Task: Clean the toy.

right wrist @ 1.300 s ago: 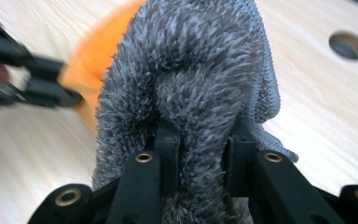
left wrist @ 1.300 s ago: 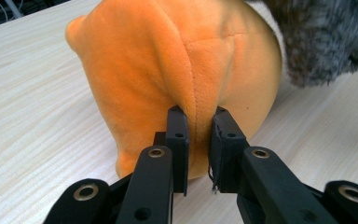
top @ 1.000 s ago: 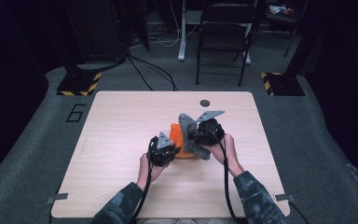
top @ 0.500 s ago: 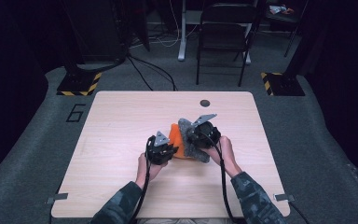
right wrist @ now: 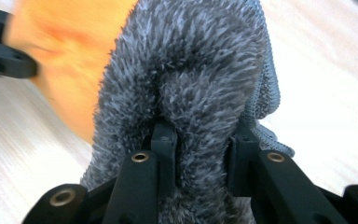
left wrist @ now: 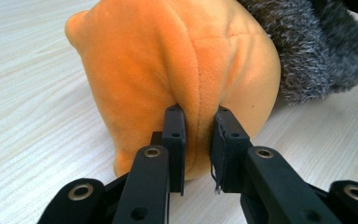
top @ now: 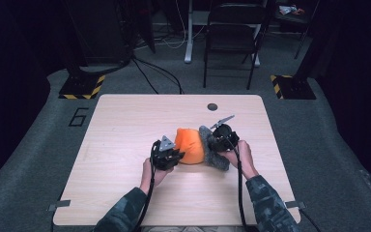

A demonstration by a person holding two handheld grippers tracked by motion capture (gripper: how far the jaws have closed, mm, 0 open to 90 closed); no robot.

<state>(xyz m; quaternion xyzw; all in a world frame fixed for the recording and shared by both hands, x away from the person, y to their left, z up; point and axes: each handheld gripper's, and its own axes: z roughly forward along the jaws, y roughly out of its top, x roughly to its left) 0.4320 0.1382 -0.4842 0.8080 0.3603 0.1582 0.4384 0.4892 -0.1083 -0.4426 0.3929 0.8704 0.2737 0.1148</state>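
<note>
A dim room lay behind the pale wooden bench (top: 125,125): a folding chair (top: 230,34) stood beyond its far edge, cables ran over the grey carpet, and yellow-and-black striped floor plates (top: 82,87) sat off both far corners. A small dark disc (top: 212,107) lay near the far edge of the bench, well apart from the work.

Near the middle of the bench, toward the person's side, sat an orange plush toy (top: 190,145) with a grey fuzzy cloth (top: 211,153) wrapped against its right flank. The left tongs (left wrist: 196,140) were closed on a ridge of the orange plush along a seam, the jaws pinching a fold between them. The right tongs (right wrist: 200,144) were clamped on a thick fold of the grey cloth, the pile bulging up between and around the jaws.

Compared with a second before, the right hand had shifted toward the near-right, and more of the orange plush showed between the two grippers, while the grey cloth had gathered at the right side under the right tongs. I judged this to mean the cloth was being drawn off the toy while the left tongs held the toy in place, and that the uncovering was well along but not finished, since the cloth still touched the toy's flank.

Nothing stood in the way on the bench; the only likely snag was the long pile clinging to the plush.
</note>
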